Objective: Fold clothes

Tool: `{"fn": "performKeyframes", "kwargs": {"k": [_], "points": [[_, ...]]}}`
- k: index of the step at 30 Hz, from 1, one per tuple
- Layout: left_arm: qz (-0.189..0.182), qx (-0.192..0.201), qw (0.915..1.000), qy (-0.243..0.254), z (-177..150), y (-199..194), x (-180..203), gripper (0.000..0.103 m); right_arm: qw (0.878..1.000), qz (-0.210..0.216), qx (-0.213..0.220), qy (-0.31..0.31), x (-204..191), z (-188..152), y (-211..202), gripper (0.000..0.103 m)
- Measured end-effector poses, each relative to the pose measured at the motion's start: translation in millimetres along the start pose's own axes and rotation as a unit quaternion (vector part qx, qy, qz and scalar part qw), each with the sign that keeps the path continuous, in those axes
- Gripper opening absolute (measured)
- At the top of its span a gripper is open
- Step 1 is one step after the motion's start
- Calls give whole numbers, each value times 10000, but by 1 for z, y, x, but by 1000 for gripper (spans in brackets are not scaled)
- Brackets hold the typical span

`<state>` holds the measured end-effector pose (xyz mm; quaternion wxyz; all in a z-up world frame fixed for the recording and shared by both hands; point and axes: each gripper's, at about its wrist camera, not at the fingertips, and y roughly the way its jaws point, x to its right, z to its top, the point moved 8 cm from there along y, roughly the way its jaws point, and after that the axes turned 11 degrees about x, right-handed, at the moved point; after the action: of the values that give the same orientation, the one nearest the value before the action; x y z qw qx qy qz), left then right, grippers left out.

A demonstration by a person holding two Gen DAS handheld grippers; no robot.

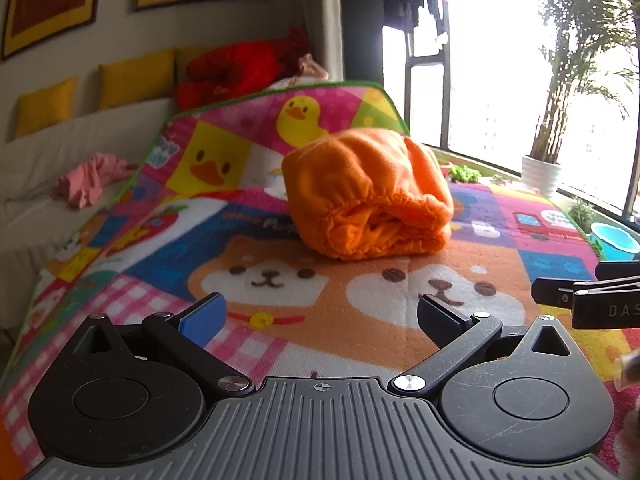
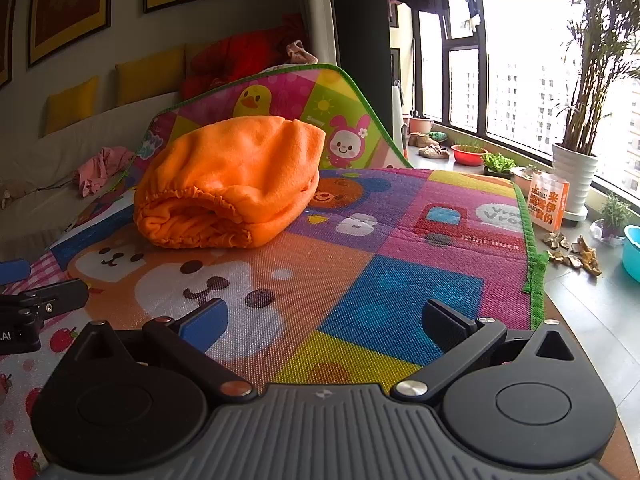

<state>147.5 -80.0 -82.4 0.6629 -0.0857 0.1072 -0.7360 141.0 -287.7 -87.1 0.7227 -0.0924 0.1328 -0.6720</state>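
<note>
orange garment [image 1: 370, 196] folded into a bundle on the play mat [image 1: 280, 288], elastic hem facing the cameras.
left gripper [image 1: 320, 314] and right gripper [image 2: 326, 318] both spread wide, holding nothing, near the bundle but apart from it.

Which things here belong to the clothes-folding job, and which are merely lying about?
Job: orange garment, folded on the play mat; left tool and right tool, both open and empty.
Lying about: pink cloth, red pile, potted plant, snack bag.
</note>
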Motion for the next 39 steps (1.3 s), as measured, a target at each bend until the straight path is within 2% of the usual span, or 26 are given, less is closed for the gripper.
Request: {"fn": "performKeyframes", "kwargs": {"k": [39], "points": [[72, -136, 9999, -56, -5, 3, -3, 103, 10000, -32, -45, -64, -2, -1, 1, 103]]}}
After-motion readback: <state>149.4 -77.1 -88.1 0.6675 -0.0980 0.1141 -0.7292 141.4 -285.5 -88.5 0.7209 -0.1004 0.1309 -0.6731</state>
